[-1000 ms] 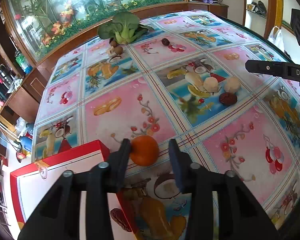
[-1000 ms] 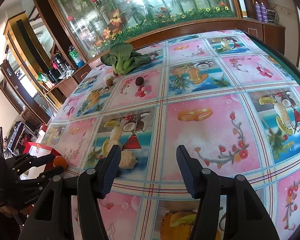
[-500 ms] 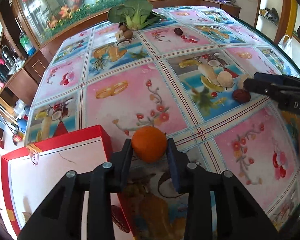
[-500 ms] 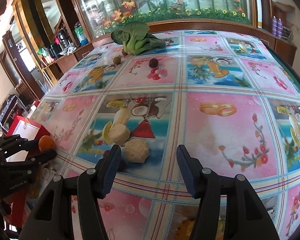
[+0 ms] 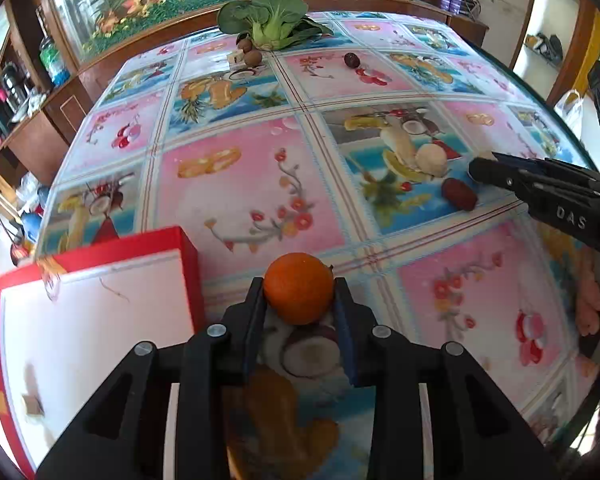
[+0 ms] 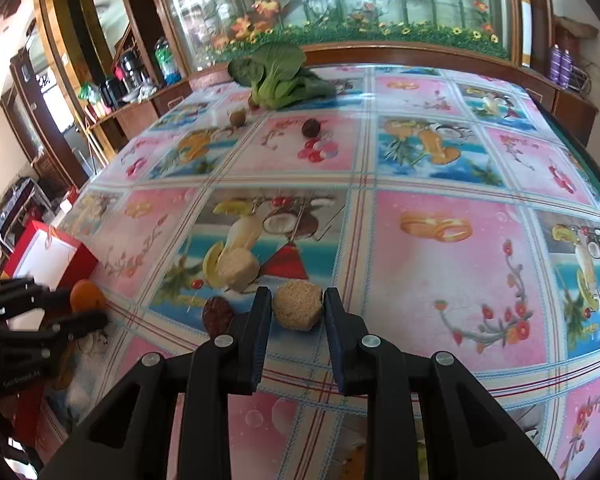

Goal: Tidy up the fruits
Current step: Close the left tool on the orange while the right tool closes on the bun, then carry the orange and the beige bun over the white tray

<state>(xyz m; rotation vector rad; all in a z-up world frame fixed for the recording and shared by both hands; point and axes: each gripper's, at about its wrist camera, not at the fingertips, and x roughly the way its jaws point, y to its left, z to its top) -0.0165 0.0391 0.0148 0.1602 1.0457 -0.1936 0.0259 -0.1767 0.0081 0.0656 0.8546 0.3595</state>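
- Since a second ago the left gripper point(image 5: 299, 294) has closed in — its fingers now clamp the orange point(image 5: 299, 288) on both sides, just right of the red box point(image 5: 100, 252).
- Right gripper point(image 6: 293, 309) has come forward too; its fingers, narrowed but not visibly pressing, flank the tan lump point(image 6: 297, 305) with thin gaps either side.
- A dark red date point(image 6: 217, 314) lies just left of those fingers — a second pale lump point(image 6: 237, 269) behind it.
- Far across the tablecloth point(image 6: 440, 288) sits the bok choy point(image 6: 280, 76).
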